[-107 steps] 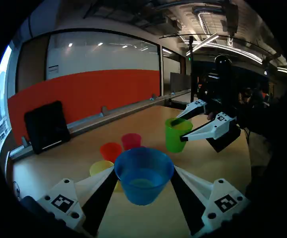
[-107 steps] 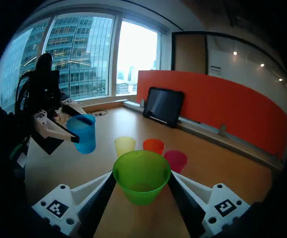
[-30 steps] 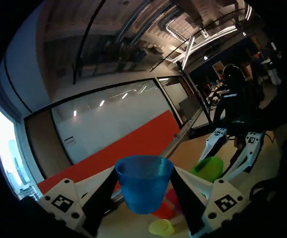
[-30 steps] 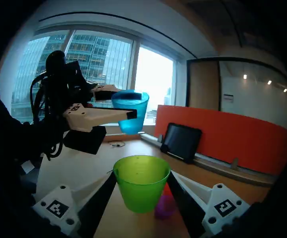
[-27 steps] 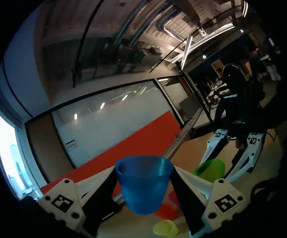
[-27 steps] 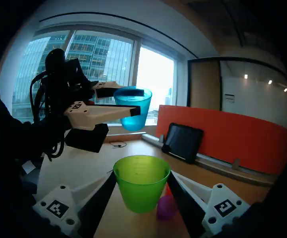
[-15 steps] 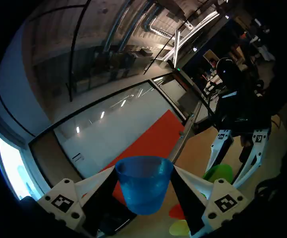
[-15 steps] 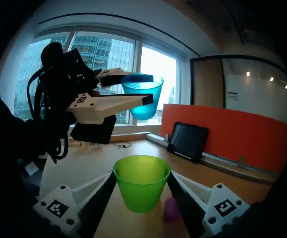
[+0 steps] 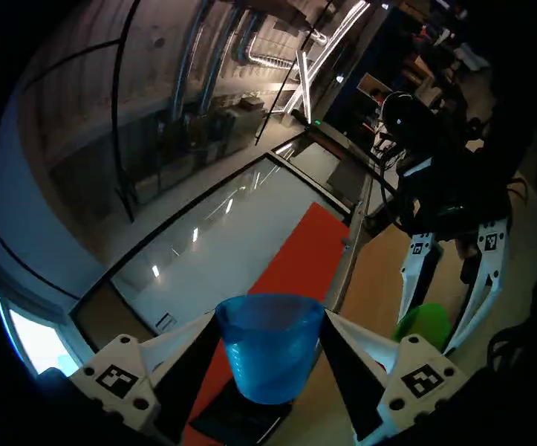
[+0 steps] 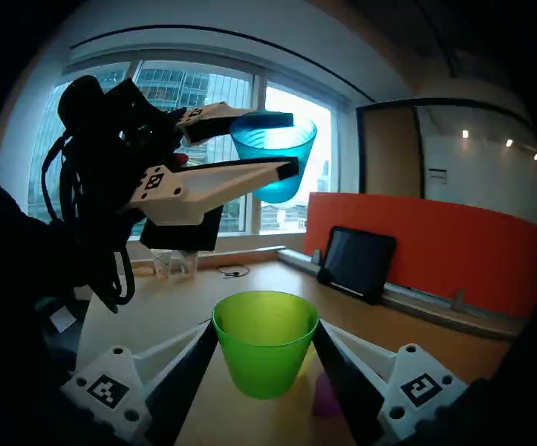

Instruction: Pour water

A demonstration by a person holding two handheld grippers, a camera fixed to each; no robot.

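The left gripper (image 9: 269,327) is clamped on a blue cup (image 9: 269,357), one finger pressing each side of its wall. In the right gripper view this cup (image 10: 272,167) hangs in the air, close to upright, well above the tabletop (image 10: 417,334) and higher than the green cup (image 10: 266,353). The right gripper (image 10: 266,331) grips the green cup the same way, holding it upright over the tabletop's near part. Whether either cup holds water cannot be told. A pink cup (image 10: 326,398) stands on the tabletop just behind the green one. A black tablet (image 10: 357,264) leans at the tabletop's far edge against an orange partition (image 10: 446,245).
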